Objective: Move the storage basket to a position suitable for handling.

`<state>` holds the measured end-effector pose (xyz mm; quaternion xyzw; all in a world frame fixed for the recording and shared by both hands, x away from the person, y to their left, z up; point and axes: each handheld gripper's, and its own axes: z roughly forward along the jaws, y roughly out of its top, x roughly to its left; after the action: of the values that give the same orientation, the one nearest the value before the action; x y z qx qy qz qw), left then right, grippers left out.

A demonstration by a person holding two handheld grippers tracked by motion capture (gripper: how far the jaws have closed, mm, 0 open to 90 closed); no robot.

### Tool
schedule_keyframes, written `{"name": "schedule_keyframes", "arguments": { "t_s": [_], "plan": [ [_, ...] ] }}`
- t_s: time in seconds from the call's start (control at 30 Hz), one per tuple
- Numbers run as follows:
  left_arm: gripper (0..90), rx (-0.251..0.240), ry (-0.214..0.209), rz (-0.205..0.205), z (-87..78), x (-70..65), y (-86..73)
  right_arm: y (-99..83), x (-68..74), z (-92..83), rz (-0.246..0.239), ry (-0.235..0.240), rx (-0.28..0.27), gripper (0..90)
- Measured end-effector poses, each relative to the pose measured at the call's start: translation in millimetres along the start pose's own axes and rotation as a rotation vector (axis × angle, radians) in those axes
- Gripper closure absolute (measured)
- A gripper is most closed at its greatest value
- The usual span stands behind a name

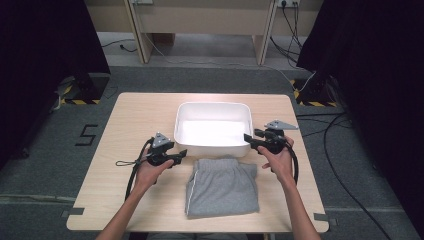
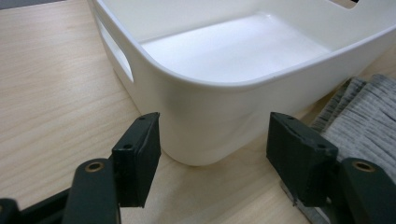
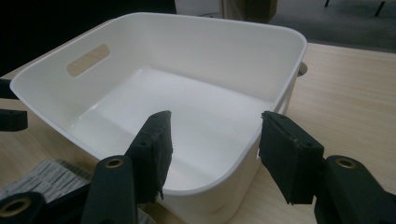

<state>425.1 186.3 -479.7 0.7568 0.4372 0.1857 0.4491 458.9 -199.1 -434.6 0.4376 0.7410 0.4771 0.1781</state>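
A white plastic bin [image 1: 212, 148] with cut-out handles stands empty at the middle of the wooden table [image 1: 140, 115]. A folded grey garment [image 1: 222, 187] with a white side stripe lies just in front of it. My left gripper [image 1: 182, 154] is open at the bin's near left corner. In the left gripper view the gripper [image 2: 212, 126] faces that corner of the bin [image 2: 205, 102], with the garment [image 2: 359, 116] at the right. My right gripper [image 1: 248, 138] is open at the near right corner. In the right gripper view the gripper [image 3: 215, 123] looks over the bin's rim [image 3: 154, 18], and the garment [image 3: 49, 179] shows low at the left.
Bare tabletop lies to either side of the bin and garment. Beyond the table are grey carpet, a "5" mark [image 1: 87, 135] on the floor, cables [image 1: 335, 150] at the right, black curtains on both sides and wooden furniture legs [image 1: 140, 30] at the back.
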Motion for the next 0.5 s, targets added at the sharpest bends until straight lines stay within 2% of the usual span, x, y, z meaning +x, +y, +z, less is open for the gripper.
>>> {"name": "schedule_keyframes", "arguments": {
  "t_s": [0.13,0.37,0.5],
  "plan": [
    [29.1,0.010,-0.007,0.003,-10.8,-2.4,-3.9,2.3,2.6,-7.3,-0.017,-0.019,0.010,40.0],
    [24.9,-0.020,-0.012,-0.014,-39.9,-2.8,-12.4,-4.4,8.8,-21.2,-0.021,0.002,0.005,32.1],
    [21.3,-0.014,-0.014,-0.009,-47.9,-6.1,-16.7,-9.3,12.8,-26.5,-0.026,0.016,0.010,29.8]
  ]
}}
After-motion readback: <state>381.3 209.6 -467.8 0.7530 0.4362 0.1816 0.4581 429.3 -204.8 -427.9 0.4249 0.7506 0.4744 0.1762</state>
